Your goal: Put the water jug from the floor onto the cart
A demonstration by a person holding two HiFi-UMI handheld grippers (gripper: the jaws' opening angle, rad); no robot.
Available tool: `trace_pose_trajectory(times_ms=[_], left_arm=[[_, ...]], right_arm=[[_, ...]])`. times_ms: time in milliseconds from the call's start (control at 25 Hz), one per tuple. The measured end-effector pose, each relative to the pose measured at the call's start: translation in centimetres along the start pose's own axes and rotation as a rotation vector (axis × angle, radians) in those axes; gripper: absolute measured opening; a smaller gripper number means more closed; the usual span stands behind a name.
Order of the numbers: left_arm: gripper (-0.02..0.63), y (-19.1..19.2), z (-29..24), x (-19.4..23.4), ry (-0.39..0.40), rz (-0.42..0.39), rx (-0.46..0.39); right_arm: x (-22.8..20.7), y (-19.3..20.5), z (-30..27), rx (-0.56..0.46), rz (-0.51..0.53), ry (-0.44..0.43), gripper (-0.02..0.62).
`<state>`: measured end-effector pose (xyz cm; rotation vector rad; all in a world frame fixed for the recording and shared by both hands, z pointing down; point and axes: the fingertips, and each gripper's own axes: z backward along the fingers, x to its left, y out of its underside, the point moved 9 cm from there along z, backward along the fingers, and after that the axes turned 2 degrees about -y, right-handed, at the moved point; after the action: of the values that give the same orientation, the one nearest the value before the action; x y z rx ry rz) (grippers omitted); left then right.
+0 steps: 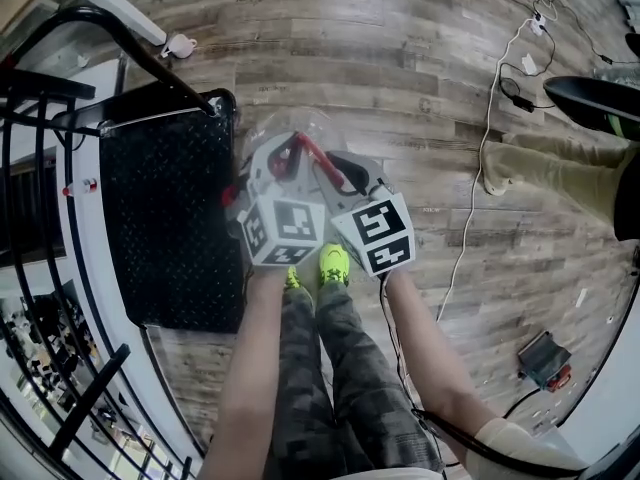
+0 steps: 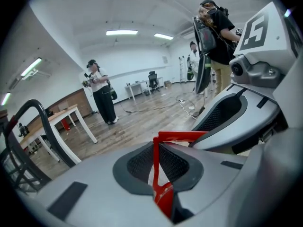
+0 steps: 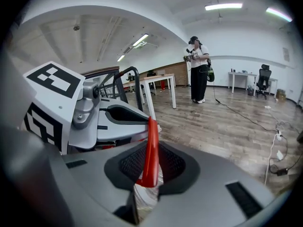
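Observation:
The clear water jug (image 1: 285, 126) shows in the head view as a pale dome just right of the cart's black platform (image 1: 165, 228); the grippers hide most of it. Its red handle (image 1: 306, 150) runs between both grippers. My left gripper (image 1: 283, 160) is shut on the handle's left part, seen as a red strap (image 2: 161, 141) pinched between its pads. My right gripper (image 1: 336, 172) is shut on the same handle (image 3: 150, 150), close beside the left one. Both point forward and down.
The cart's black push bar (image 1: 110, 28) curves up at the left, with dark railings beyond it. A white cable (image 1: 487, 128) and a small black box (image 1: 543, 360) lie on the wood floor at right. Another person's leg (image 1: 560, 168) is at right. My own feet (image 1: 332, 263) stand below the grippers.

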<state>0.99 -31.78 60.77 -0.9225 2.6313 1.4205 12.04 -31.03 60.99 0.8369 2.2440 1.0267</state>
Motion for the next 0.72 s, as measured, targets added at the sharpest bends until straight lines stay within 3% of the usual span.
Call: trace_pose_trajectory(times_ms=[720], left_arm=[[0.034,-2.5,7.9,1.7,-0.176,-0.004,0.024]], right_arm=[[4.9,-4.6,3.4,-0.067,0.110,-0.100,0.066]])
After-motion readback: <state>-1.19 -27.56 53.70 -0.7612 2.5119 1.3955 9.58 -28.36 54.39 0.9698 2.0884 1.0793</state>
